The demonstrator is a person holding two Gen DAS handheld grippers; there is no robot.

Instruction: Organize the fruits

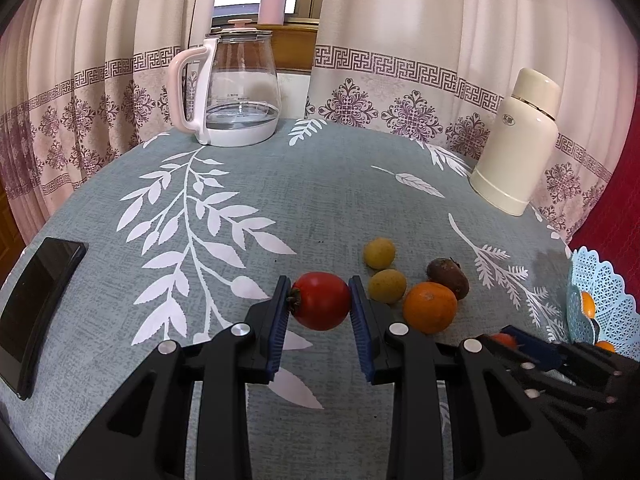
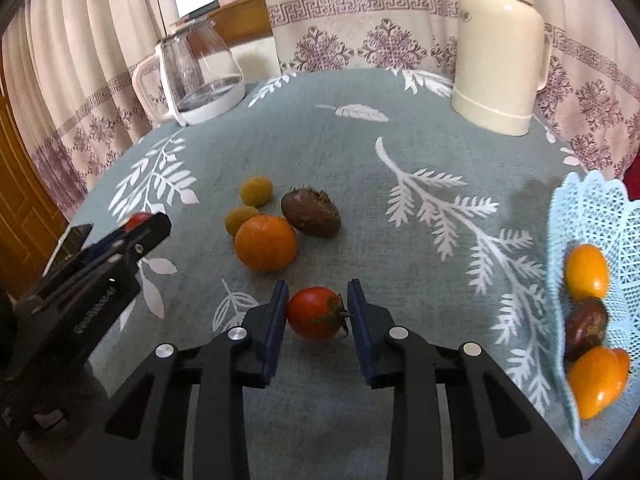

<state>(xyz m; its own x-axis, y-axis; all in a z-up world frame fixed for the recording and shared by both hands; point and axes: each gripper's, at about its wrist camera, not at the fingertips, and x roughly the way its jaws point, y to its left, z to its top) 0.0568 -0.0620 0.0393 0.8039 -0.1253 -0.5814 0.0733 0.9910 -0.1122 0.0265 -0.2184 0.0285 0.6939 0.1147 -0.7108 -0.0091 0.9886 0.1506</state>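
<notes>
My left gripper (image 1: 319, 302) is shut on a red tomato (image 1: 322, 300), its blue pads pressing both sides. My right gripper (image 2: 317, 312) is shut on a smaller red tomato (image 2: 315, 313) with a green stem. On the cloth lie an orange (image 2: 266, 243), a brown fruit (image 2: 311, 212) and two yellow-green fruits (image 2: 256, 191) (image 2: 240, 218). The same loose fruits show in the left wrist view: the orange (image 1: 429, 307), the brown fruit (image 1: 448, 278), the yellow-green ones (image 1: 379, 253). A light blue lattice basket (image 2: 568, 208) at the right holds orange and brown fruits.
A glass kettle (image 1: 236, 88) with a pink handle stands at the back left. A cream thermos (image 1: 520, 140) stands at the back right. A black phone (image 1: 36, 308) lies at the left table edge. Curtains hang behind the table.
</notes>
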